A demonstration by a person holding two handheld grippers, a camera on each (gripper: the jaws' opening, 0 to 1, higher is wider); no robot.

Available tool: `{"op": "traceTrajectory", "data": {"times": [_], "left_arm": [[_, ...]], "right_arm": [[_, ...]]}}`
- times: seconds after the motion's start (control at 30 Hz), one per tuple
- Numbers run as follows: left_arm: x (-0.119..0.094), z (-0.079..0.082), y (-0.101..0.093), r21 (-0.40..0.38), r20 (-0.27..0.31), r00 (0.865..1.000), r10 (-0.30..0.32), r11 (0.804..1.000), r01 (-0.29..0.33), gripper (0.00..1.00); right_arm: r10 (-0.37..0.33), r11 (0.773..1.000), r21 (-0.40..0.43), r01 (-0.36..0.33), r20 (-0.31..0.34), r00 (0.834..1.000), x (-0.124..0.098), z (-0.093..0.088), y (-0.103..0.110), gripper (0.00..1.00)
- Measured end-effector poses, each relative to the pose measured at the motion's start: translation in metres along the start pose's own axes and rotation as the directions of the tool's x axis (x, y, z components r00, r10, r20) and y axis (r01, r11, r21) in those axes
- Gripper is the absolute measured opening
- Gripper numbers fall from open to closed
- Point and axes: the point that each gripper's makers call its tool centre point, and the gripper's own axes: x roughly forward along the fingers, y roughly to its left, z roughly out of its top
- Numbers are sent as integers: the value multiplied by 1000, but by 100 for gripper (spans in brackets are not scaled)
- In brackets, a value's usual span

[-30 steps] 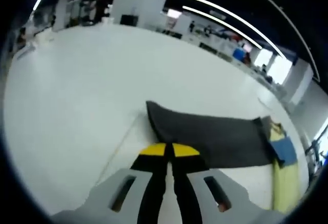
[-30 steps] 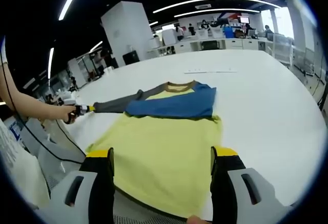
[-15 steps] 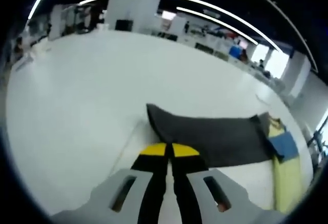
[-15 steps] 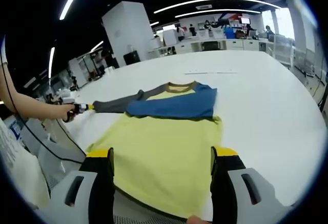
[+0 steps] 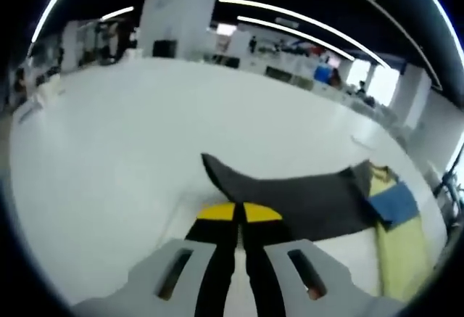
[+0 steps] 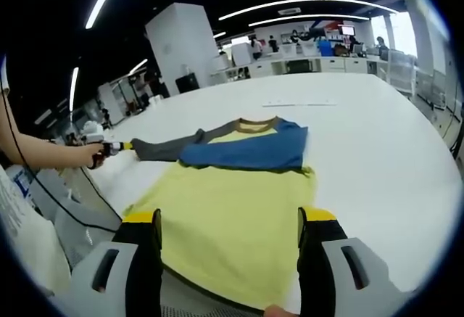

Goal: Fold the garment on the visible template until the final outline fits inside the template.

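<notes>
Garment [image 6: 232, 201]: a long-sleeved shirt with a yellow body, lying flat on the white surface [image 6: 370, 157]. One blue sleeve [image 6: 250, 154] is folded across its chest, just below a brownish collar [image 6: 254, 122]. The other sleeve, dark grey [image 6: 167, 145], stretches out sideways toward the left gripper [image 6: 109, 147], which a person's hand [image 6: 85, 154] holds at the surface's edge.

In the left gripper view, the left gripper's [image 5: 238, 212] yellow-tipped jaws are pressed together, with the end of that grey sleeve [image 5: 290, 197] running away from just beyond them; whether cloth is actually pinched between the tips cannot be told. Farther along, the sleeve joins the yellow body [image 5: 395, 252] and the blue fold [image 5: 394, 202] near the right side of that view.

The right gripper [image 6: 230, 219] hangs over the near hem of the shirt, its jaws spread wide with nothing between them but the yellow cloth lying below. A thin strip [image 6: 299, 102] lies on the surface beyond the collar. Desks and ceiling lights fill the background.
</notes>
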Motion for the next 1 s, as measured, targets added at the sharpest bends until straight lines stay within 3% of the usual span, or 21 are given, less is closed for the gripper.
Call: {"op": "traceTrajectory", "data": {"times": [0.6, 0.83, 1.0], "left_arm": [[0, 30, -33, 72, 51, 995, -84, 994, 80, 0], [-4, 55, -58, 128, 100, 985, -144, 983, 131, 0], [-9, 78, -87, 190, 133, 970, -206, 965, 179, 0]], "right_arm": [[1, 1000, -3, -1, 26, 1000, -2, 9, -1, 76], [-7, 1000, 6, 6, 48, 999, -5, 12, -4, 76], [-22, 1000, 22, 21, 62, 998, -10, 11, -8, 76]]}}
